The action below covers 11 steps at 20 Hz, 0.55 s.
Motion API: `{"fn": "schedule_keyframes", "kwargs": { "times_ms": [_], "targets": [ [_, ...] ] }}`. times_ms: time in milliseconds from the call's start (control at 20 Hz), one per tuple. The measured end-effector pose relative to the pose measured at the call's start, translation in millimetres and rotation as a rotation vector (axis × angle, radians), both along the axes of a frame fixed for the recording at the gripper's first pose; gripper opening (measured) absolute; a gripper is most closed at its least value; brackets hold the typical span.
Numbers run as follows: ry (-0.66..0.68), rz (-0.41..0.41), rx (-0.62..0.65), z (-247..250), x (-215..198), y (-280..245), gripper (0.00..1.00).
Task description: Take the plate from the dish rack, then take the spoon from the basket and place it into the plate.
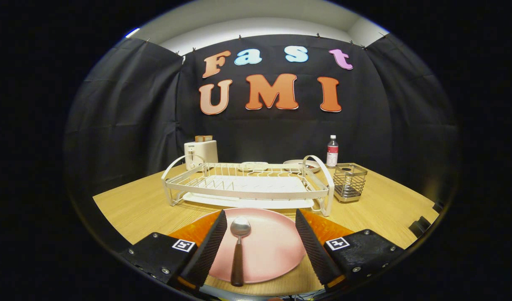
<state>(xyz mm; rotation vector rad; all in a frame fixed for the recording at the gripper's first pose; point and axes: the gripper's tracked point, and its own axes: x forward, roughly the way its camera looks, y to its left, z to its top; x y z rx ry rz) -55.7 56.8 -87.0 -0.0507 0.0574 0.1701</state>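
Observation:
A pink plate (pixel 268 246) lies flat on the wooden table just in front of the white dish rack (pixel 247 186). A spoon (pixel 239 246) with a metal bowl and a dark handle rests on the plate, its bowl pointing toward the rack and its handle reaching over the plate's near rim. My gripper (pixel 260 246) is open above the plate, one finger on each side of the spoon, touching neither it nor the plate. A wire basket (pixel 350 182) stands just to the right of the rack.
A white toaster (pixel 200 153) stands behind the rack's left end. A plastic bottle (pixel 332 151) and a shallow dish (pixel 301 165) are behind its right end. Bare table (pixel 134 205) lies on both sides of the plate.

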Motion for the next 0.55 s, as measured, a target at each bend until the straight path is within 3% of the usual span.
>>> {"fn": "schedule_keyframes", "kwargs": {
  "times_ms": [550],
  "targets": [
    [0.001, -0.128, -0.032, 52.2, 29.0, -83.3, 0.97]
  ]
}}
